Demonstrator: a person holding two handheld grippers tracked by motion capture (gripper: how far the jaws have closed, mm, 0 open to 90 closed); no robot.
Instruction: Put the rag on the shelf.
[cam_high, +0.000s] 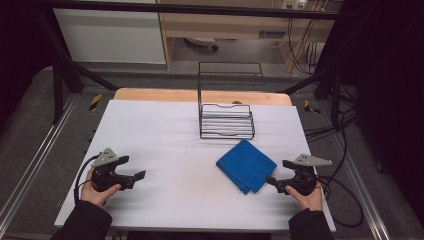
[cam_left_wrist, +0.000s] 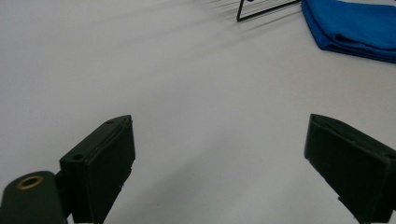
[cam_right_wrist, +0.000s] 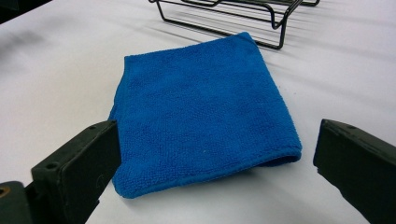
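The folded blue cloth (cam_high: 246, 166) is lying flat toward the table's (cam_high: 160, 130) right front, turned diamond-wise, one corner pointing at the wire rack (cam_high: 226, 121). The right gripper (cam_high: 270, 180) is sitting spread wide just beside it; the left gripper (cam_high: 142, 175) is gaping too, gripping nothing, near the left front edge.

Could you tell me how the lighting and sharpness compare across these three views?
High view: the white table is evenly lit, its surroundings dark. Left gripper view: the blue cloth and wire rack look soft at the top edge. Right gripper view: the cloth's weave is crisp, with a faint shadow underneath.
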